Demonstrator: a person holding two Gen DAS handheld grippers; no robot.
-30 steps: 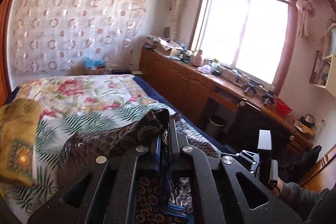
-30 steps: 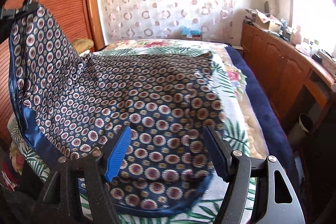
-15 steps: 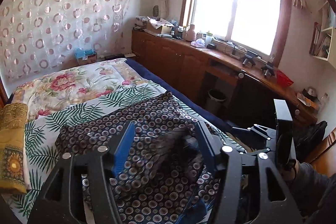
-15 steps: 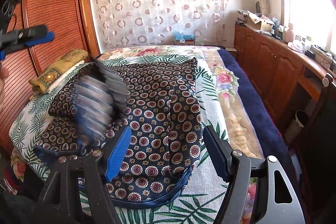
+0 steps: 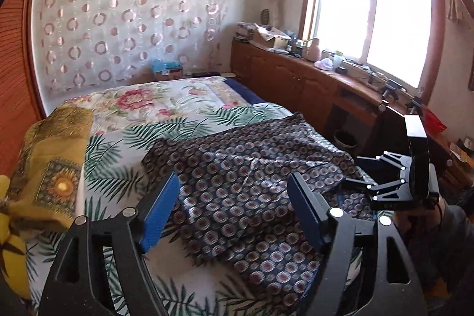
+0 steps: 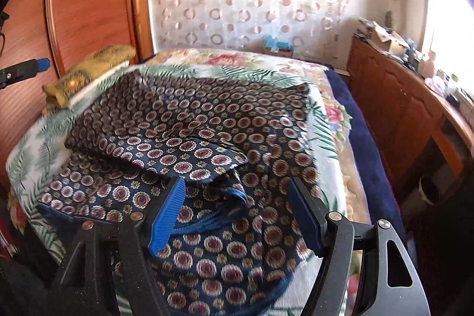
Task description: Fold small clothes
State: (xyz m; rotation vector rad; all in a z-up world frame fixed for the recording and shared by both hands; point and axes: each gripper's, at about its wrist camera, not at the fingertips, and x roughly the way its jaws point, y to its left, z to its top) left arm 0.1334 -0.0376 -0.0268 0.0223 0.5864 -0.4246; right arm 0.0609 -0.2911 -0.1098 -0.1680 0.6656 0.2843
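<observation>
A dark blue garment with a round medallion print [image 5: 251,176] lies on the bed, one side folded over onto itself; it also shows in the right wrist view [image 6: 189,138]. My left gripper [image 5: 234,206] is open and empty, hovering above the garment's near left part. My right gripper [image 6: 237,209] is open and empty, just above the garment's near edge with its blue trim. The right gripper [image 5: 394,182] appears at the right in the left wrist view. One blue fingertip of the left gripper [image 6: 43,64] shows at the far left of the right wrist view.
The bed has a palm-leaf and floral cover [image 5: 166,108]. A yellow patterned cushion [image 5: 50,162] lies at its left side. A wooden cabinet run [image 5: 296,79] with clutter stands under the window on the right. A wooden wardrobe [image 6: 89,5] is on the left.
My left gripper held up a side of the garment, carried it over and let go; it now stands open. The folded layer has settled on the bed. The right gripper stayed open.
</observation>
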